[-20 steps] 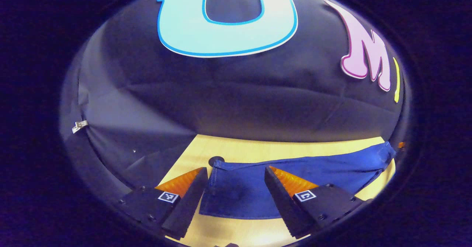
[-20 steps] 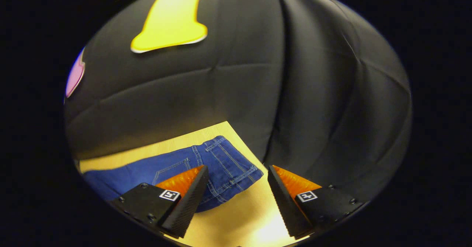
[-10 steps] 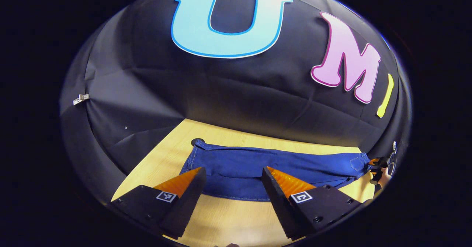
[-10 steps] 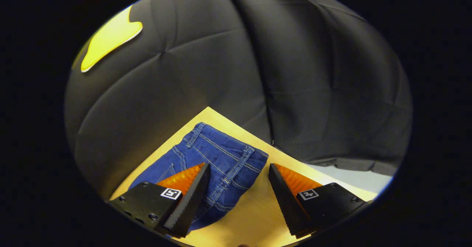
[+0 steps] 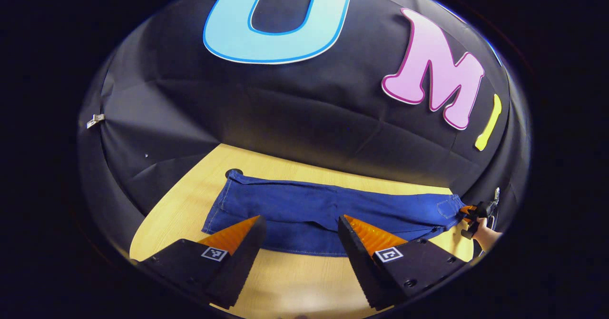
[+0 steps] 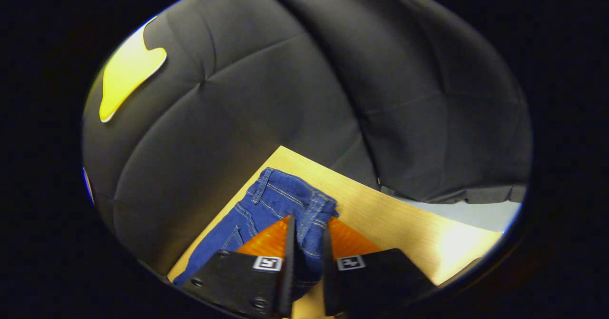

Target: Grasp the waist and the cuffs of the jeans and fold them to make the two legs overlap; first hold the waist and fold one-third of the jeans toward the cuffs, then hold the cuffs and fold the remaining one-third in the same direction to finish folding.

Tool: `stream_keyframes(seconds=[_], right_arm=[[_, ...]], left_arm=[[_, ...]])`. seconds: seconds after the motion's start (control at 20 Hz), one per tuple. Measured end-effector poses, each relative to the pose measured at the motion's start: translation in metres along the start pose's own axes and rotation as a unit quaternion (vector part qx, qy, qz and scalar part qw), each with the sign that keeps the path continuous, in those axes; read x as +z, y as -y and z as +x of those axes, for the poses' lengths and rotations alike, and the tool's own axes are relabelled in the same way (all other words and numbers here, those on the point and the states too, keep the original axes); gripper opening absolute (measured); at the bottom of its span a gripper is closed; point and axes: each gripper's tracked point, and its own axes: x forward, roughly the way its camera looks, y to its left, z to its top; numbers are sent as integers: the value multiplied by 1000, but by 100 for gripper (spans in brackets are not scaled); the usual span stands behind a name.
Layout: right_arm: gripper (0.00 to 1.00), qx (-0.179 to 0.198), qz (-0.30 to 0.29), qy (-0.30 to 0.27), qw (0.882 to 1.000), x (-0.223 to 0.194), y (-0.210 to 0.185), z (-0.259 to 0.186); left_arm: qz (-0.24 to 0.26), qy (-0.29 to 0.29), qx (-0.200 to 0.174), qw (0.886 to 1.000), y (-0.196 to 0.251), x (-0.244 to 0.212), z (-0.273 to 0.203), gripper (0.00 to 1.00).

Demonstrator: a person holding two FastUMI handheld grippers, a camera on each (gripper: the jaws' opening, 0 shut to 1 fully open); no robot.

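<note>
2 grippers in play over 1 pair of dark blue denim jeans, laid lengthwise and flat on light yellow wood-grain tabletop. Legs already stacked 1 over the other, lying as a long band across left gripper view, near black cloth booth wall.

Left gripper: fingers spread wide, nothing between them, hovering above near long edge of jeans toward cuff end. Not touching fabric as far as visible. Small dark round hole in tabletop just beside far cuff corner.

Right gripper: fingers pressed together on bunched waist of jeans, denim pinched between both fingers, stitched seams visible above fingertips. Waist fabric crumpled and slightly raised at pinch point; back pocket stitching off to left of it. Jeans sitting near tabletop corner in right gripper view, pale grey floor beyond table edge.

Same right gripper also seen far right in left gripper view, held by person's hand, at waist end of jeans there.

Small white tag on booth wall at far left of left gripper view.
</note>
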Motion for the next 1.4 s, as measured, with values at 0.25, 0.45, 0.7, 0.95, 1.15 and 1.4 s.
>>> stream_keyframes(seconds=[0.25, 0.45, 0.7, 0.95, 1.15, 1.4], right_arm=[[8, 23, -78, 26, 996, 7, -9, -5], [8, 71, -138, 81, 985, 33, -62, -43], [7, 180, -208, 157, 948, 56, -138, -123], [7, 288, -293, 168, 896, 45, -152, -192], [7, 332, -331, 148, 871, 44, -136, -224], [7, 347, -381, 105, 851, 41, -119, -235]], left_arm=[[-13, -26, 5, 1000, 7, -26, -4, 96], [-4, -21, -2, 1000, 13, -31, -5, 96], [-25, -9, -32, 999, 25, -36, -19, 96], [-62, -3, -40, 997, 17, -57, -27, 97], [-93, 13, -30, 995, -7, -64, -27, 96], [-153, 42, -15, 987, -49, -63, -11, 96]])
